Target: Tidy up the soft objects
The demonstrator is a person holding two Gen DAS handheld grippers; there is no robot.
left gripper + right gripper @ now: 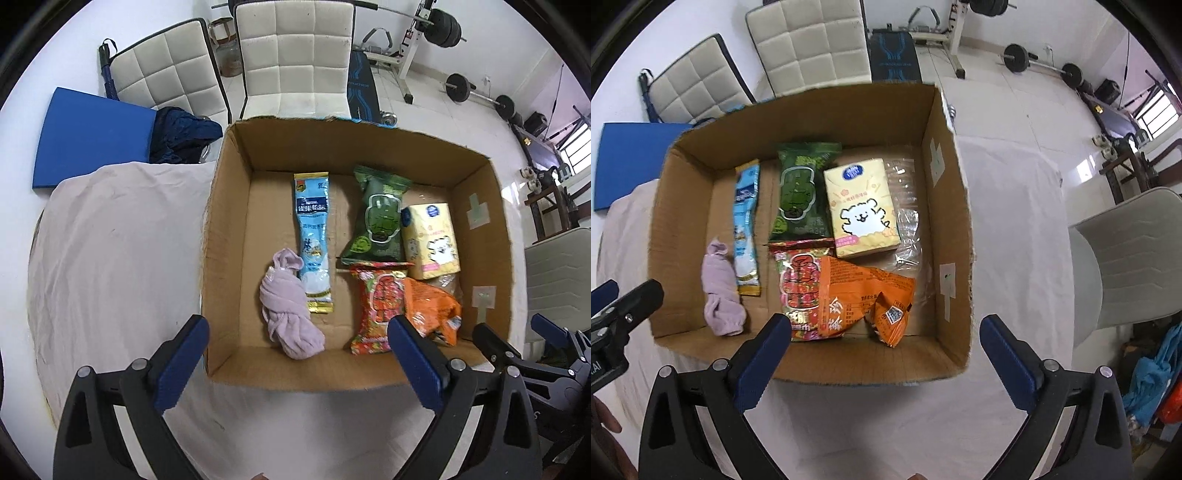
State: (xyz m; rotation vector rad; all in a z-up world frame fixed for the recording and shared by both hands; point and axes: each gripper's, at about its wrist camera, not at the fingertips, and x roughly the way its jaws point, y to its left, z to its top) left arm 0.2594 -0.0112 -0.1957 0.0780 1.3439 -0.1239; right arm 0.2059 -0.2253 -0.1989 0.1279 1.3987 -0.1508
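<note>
An open cardboard box (236, 236) (956, 206) stands on a cloth-covered table. Inside lie a knotted lilac cloth (288, 310) (722, 295), a long blue sachet (312, 236) (746, 225), a green snack pack (378, 218) (801, 192), a yellow tissue pack (432, 240) (862, 206), a red snack pack (376, 306) (798, 284), an orange packet (432, 310) (864, 299) and a clear plastic bag (907, 218). My left gripper (295, 354) is open and empty above the box's near wall. My right gripper (882, 343) is open and empty above the near right part.
A pale wrinkled cloth (118, 266) (1015, 229) covers the table. Two white padded chairs (295, 55) stand behind, with a blue mat (92, 144) and dark garment (181, 133) at left. Gym equipment (439, 29) lies beyond. A white chair (1130, 258) is at right.
</note>
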